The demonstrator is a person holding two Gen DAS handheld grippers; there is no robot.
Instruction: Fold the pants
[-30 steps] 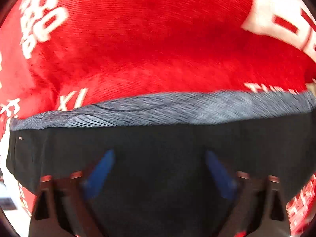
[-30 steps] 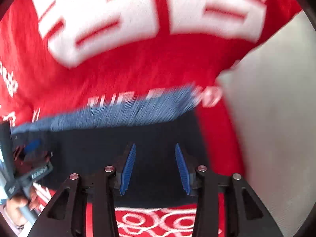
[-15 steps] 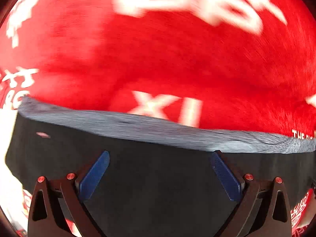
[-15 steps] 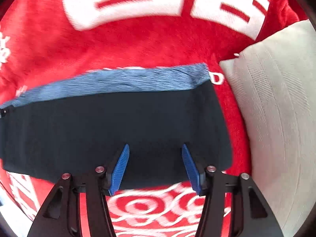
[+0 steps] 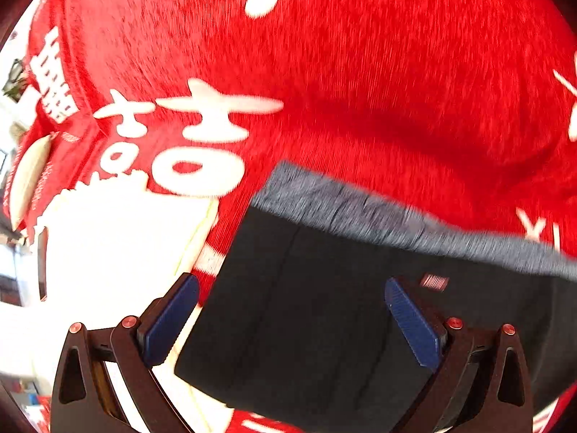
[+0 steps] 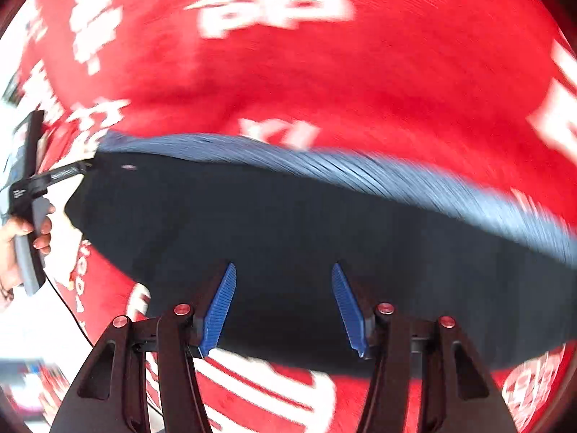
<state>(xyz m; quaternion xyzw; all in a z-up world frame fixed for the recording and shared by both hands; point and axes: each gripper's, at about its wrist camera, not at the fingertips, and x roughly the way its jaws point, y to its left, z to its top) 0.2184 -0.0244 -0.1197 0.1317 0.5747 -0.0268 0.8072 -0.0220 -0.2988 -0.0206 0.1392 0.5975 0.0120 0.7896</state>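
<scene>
Folded black pants (image 5: 306, 342) with a grey ribbed waistband (image 5: 360, 213) lie flat on a red blanket (image 5: 360, 72) with white characters. My left gripper (image 5: 291, 283) hovers open above the pants' left end, with nothing between its blue pads. In the right wrist view the pants (image 6: 288, 216) stretch across the frame, waistband (image 6: 324, 166) on the far side. My right gripper (image 6: 284, 267) hangs open over their near edge, holding nothing. At the left of that view a person's hand (image 6: 18, 231) holds the left gripper's handle by the pants' left end.
A white folded item (image 5: 119, 238) lies on the blanket just left of the pants. A cream pillow (image 5: 29, 180) shows at the far left edge. A thin black cable (image 6: 68, 306) trails below the hand. Both views are motion-blurred.
Both grippers swept left along the pants. The left view now reaches their left end and the white item. The right view lost the pillow; its jaws stand wider than a second ago.
</scene>
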